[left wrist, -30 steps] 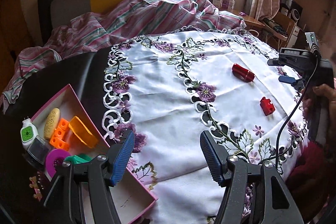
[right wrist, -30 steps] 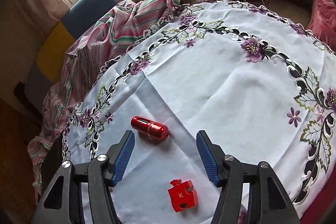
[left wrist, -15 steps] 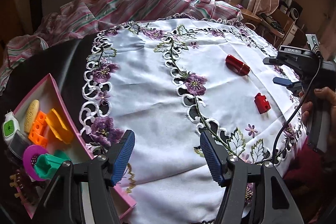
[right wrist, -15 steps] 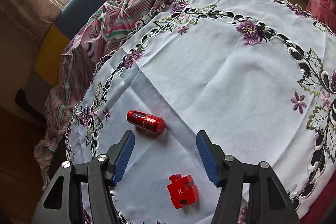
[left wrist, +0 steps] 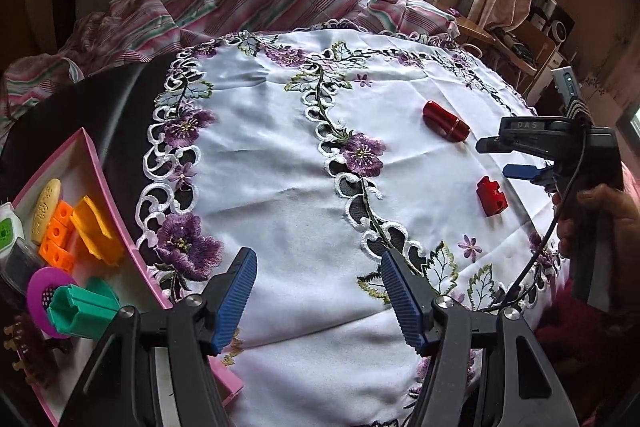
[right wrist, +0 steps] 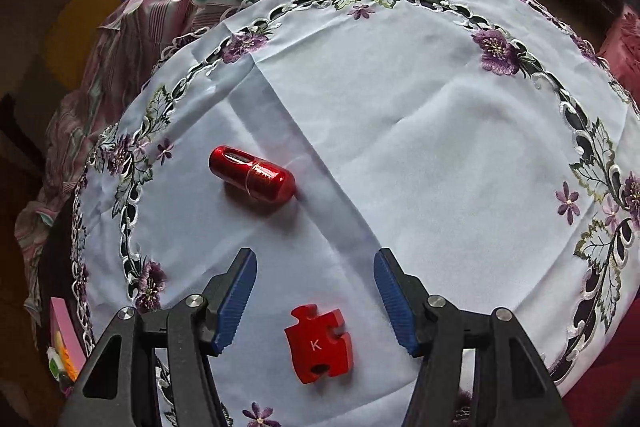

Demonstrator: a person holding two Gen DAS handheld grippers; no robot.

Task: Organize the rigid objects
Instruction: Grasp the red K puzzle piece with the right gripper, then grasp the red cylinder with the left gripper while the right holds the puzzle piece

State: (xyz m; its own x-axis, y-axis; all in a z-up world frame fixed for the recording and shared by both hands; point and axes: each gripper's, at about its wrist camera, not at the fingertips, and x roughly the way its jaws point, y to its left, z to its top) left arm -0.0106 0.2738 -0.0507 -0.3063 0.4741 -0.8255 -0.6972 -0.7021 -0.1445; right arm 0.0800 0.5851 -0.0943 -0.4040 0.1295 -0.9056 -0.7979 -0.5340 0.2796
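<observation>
A white satin-like tablecloth (left wrist: 280, 195) with cut-out scrollwork and embroidered purple flowers and green leaves covers the table, creased along fold lines. On it lie two loose pieces. A glossy red metallic capsule-shaped cylinder (right wrist: 252, 175) with a thin seam around its middle rests on its side. Near it, closer to the right gripper, lies a flat red jigsaw-shaped plastic tile (right wrist: 319, 343) with a white letter "K" printed on its face and a small round hole near one edge.

The right gripper (right wrist: 315, 293), black-framed with ribbed blue rubber pads, hangs above the cloth with its jaws apart and nothing between the pads; the jigsaw tile sits low between its two arms in its own view, the capsule ahead and to the left. From the left wrist view the same gripper (left wrist: 500, 159) shows side-on, a hand (left wrist: 596, 215) around its handle, a black cable looping down, and the raised letters "DAS" on its dark body.

The left gripper (left wrist: 316, 293), of the same ribbed blue and black make, also stands open and empty above the near edge of the cloth. Left of it lies a shallow pink-rimmed cardboard box (left wrist: 120, 215) holding an orange plastic block with square holes (left wrist: 56, 239), an orange scoop-like piece (left wrist: 98, 227), a pale yellow dotted oval (left wrist: 45, 205), a teal ribbed plastic piece (left wrist: 82, 313) and a purple ring (left wrist: 40, 291)
</observation>
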